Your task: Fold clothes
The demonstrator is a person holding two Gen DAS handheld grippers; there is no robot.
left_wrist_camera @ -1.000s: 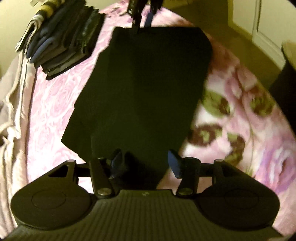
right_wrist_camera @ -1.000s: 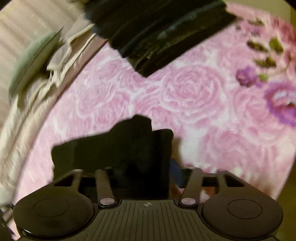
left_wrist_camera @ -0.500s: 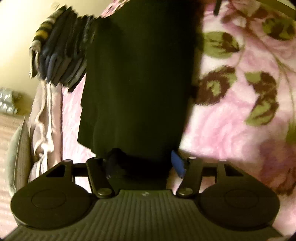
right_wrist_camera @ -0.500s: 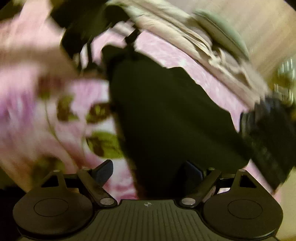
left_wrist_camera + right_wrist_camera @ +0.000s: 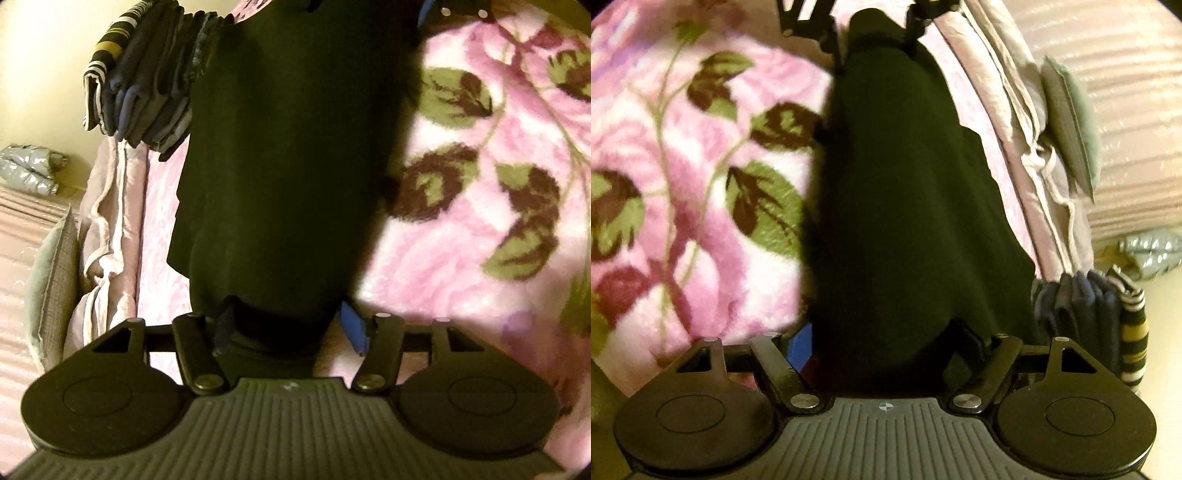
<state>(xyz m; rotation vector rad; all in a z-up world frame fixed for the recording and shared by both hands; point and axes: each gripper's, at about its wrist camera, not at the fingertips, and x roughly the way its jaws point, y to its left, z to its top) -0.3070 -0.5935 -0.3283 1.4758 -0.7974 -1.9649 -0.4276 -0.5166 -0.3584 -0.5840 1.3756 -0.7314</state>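
Bed with floral blanket (image 5: 480, 229); black garment (image 5: 288, 166) beside folded stack (image 5: 147, 81). Left gripper (image 5: 288, 328) jaws opening, right gripper (image 5: 886, 347) jaws closing around cloth ends; uneven grip risks a skewed fold.

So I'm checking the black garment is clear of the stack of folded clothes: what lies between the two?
Nothing shows between them. In the left wrist view the black garment's edge meets or overlaps the stack of folded clothes, with no blanket visible there.
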